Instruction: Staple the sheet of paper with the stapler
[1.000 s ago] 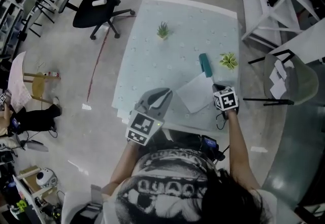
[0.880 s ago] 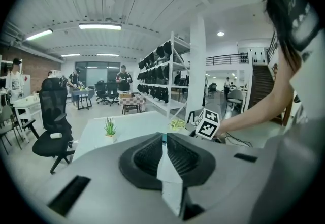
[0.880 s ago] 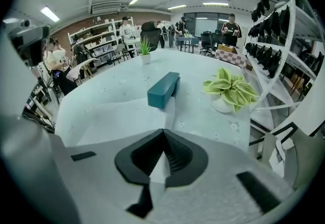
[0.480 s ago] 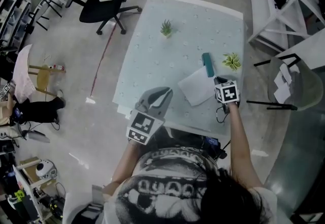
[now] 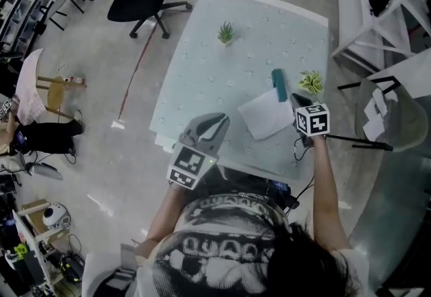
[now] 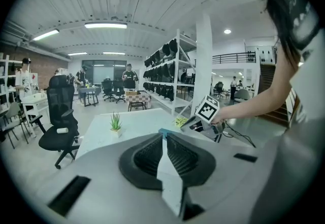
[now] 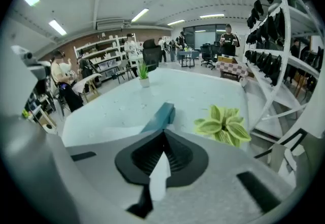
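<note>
Grey left hand-held gripper (image 5: 219, 116) slightly apart, empty; right hand-held gripper (image 5: 296, 97), arm outstretched, just closed, empty.

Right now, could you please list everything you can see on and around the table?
table: one, pale blue-green, centre.
sheet of paper: one, white, table's near right part.
stapler: one, teal, just beyond the paper.
spiky plant: one, green, table's far middle.
leafy plant: one, yellow-green, right of the stapler.
office chair: one, black, floor past the table's far left corner.
stool: one, wooden, floor far left.
shelving: white, right of the table.
left tool: grey, over the table's near edge, jaws slightly apart, empty.
right tool: grey, near the stapler, jaws together after just closing, nothing between them.
</note>
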{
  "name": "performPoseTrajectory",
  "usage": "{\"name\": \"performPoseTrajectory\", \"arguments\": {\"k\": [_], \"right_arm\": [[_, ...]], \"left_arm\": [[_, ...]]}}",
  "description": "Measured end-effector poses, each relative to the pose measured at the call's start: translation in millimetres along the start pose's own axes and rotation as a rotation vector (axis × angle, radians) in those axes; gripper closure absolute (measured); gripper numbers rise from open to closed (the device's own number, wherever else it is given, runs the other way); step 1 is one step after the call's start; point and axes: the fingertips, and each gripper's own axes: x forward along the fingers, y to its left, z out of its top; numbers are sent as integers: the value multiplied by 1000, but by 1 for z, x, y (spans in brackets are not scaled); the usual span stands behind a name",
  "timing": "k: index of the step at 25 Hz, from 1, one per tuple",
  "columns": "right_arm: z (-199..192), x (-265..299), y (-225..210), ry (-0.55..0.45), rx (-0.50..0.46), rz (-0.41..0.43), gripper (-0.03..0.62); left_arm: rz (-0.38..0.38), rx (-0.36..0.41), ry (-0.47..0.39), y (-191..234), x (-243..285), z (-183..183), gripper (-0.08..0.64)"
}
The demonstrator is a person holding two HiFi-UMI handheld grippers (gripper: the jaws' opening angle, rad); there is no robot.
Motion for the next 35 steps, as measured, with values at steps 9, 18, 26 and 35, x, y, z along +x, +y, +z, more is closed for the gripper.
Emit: {"name": "performPoseTrajectory", "arguments": {"k": [9, 18, 26, 35], "right_arm": [[9, 23, 26, 252, -176, 201, 591], [0, 36, 30, 441, -363, 217, 589], [-1, 41, 32, 590, -357, 257, 589], [-2, 43, 33, 660, -412, 274, 588]], "left_arm": [[2, -21, -10, 7, 0, 0, 535], [-25, -33, -5, 14, 18, -4, 535], [-96, -30, -22, 1, 47, 4, 535], [-126, -35, -4, -8, 61, 0, 535]]}}
